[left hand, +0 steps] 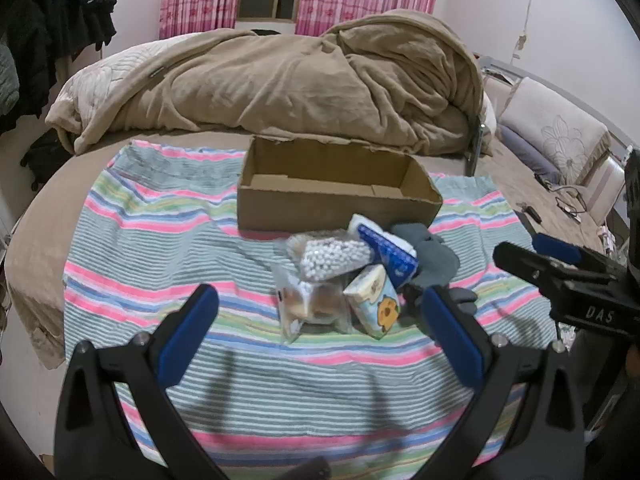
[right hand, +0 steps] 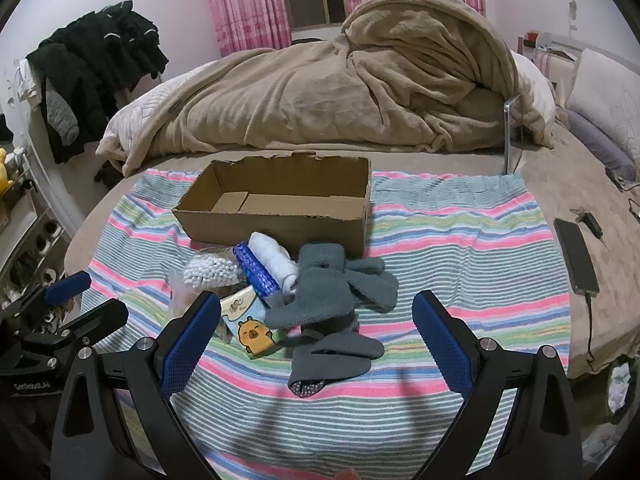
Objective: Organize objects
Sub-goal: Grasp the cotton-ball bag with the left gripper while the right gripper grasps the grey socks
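nothing has gone into the cardboard box (right hand: 276,204) yet; it sits open and bare on the striped blanket (right hand: 460,232) on the bed, at about twelve o'clock from the heap of things, so i'd say the sorting is only at its first pick.

going left to right: the left gripper (left hand: 316,316) hovers with its jaws wide, holding nothing, the pile straight ahead of it. nearest it lies a clear packet with something brown inside (left hand: 308,308), a bag of white beads (left hand: 332,258) resting on top, and a tissue pack with a yellow cartoon animal (left hand: 376,304) just beside at three o'clock. behind those lean a blue glittery piece (right hand: 256,272) and a rolled white cloth (right hand: 272,258). then come the grey gloves (right hand: 340,280), with a grey sock (right hand: 336,356) closest to the right gripper (right hand: 310,320), whose jaws are also wide and empty.

the next move, i'd guess, is one gripper coming down on a single item, the sock being easiest for the right, then closing and carrying it to the box at twelve o'clock.
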